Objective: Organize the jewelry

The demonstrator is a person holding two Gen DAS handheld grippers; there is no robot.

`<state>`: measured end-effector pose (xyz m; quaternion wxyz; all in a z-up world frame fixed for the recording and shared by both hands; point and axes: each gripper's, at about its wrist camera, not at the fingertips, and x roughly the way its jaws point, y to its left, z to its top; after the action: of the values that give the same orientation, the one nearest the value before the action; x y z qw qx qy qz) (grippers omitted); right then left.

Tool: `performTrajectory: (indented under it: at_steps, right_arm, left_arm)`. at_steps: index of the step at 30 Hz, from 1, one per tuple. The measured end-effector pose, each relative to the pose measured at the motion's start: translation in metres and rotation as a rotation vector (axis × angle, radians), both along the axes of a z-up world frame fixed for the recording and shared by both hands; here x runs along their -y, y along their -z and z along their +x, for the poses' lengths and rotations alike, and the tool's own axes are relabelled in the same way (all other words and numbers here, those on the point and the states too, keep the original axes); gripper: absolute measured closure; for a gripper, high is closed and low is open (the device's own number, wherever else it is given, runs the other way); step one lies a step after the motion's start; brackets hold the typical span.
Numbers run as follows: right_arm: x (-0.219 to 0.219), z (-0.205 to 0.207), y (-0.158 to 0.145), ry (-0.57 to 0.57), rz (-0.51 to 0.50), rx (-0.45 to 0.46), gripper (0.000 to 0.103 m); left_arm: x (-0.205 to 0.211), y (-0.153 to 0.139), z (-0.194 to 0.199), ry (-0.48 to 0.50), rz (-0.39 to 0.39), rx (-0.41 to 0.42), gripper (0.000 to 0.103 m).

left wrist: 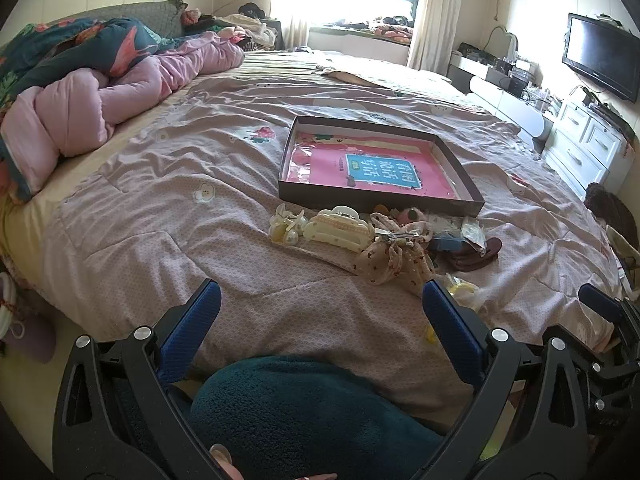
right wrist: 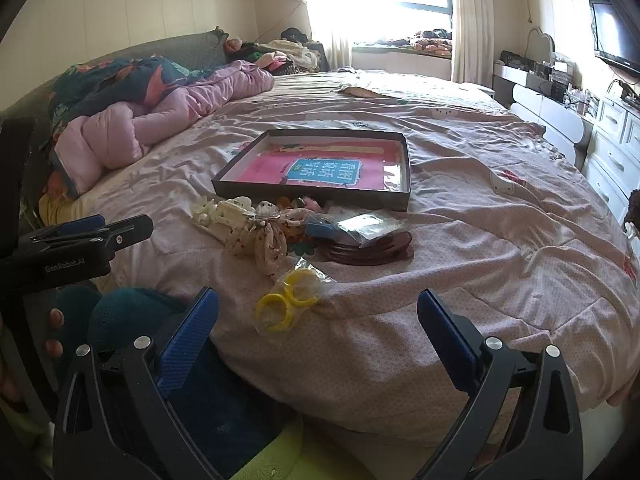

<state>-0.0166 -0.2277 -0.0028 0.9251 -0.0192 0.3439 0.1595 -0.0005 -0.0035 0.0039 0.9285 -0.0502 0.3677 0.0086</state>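
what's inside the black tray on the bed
The black tray holds a pink book with a blue title panel, lying flat under a clear plastic sleeve. No jewelry is in it. Whatever lies beneath the book is covered.

Readable text: one brand mark and one book title.

"GenRobot.AI" stands in pale letters on the black body of the left gripper [right wrist: 86, 226], seen from the right wrist view. Large white Chinese characters, upside down to both cameras, fill a blue panel on the pink book [left wrist: 382, 168] lying in the dark tray [left wrist: 460, 160].
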Motion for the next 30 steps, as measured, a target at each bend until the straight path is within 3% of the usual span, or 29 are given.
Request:
performTrajectory:
  at_steps: [30]
  right_arm:
    - [0.0017,0.0017,-0.0021,0.003,-0.001,0.002,0.006]
  left_arm:
    - [-0.0017,-0.0052,-0.0015,0.004,-0.002,0.008,0.010]
